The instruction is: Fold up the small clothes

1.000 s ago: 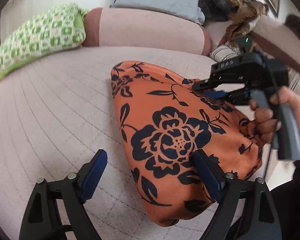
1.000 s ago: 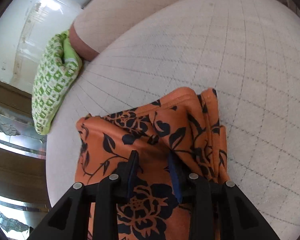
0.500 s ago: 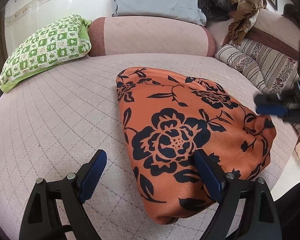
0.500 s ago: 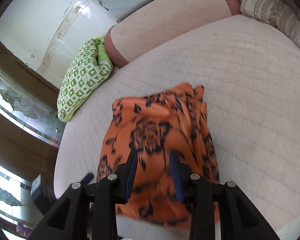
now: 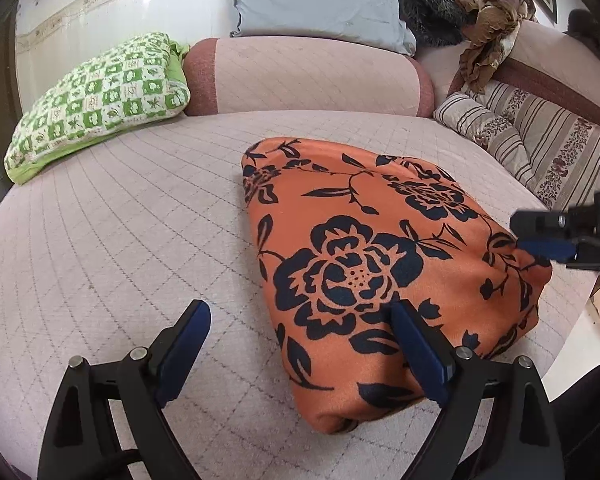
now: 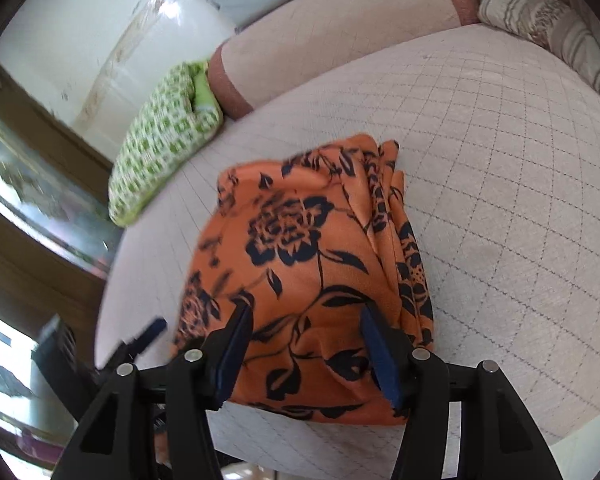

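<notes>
Orange floral cloth [image 6: 300,264]: stacked fold edges only in right wrist view.

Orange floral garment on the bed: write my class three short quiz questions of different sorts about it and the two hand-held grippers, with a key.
1. True or false: the orange floral garment lies folded on the quilted bed.
2. Multiple choice: the left hand-held gripper is A) shut on the garment, B) open, C) out of view.
3. Short answer: which pillow lies at the far left of the bed in the left wrist view?

Key
1. True.
2. B.
3. The green checked pillow.

The right hand-held gripper has just been opening, above the garment, not pressing it.
</notes>
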Tool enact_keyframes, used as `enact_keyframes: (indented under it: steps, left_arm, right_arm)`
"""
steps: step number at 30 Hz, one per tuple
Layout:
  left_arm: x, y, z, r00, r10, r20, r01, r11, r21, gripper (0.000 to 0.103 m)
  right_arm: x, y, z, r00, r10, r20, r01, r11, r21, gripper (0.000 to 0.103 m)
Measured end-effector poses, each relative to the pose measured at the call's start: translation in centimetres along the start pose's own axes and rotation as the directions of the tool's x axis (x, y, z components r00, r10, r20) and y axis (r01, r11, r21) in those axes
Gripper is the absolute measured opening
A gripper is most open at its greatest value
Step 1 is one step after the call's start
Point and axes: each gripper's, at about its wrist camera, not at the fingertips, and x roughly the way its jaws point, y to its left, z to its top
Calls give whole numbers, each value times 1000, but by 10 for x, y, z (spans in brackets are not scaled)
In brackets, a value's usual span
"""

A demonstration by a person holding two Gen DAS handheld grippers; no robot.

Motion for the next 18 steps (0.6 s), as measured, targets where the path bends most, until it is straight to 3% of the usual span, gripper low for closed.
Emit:
enact_keyframes:
  steps: [7,18]
  left_arm:
    - [-13,1,-1,998,49,25,-49,999,6,92]
    - [-21,5,0,996,72,44,-72,997,7,92]
  right_arm:
    - [-17,2,3,997,19,80,-23,999,44,60]
    - [-16,2,2,995,0,102,-7,998,61,60]
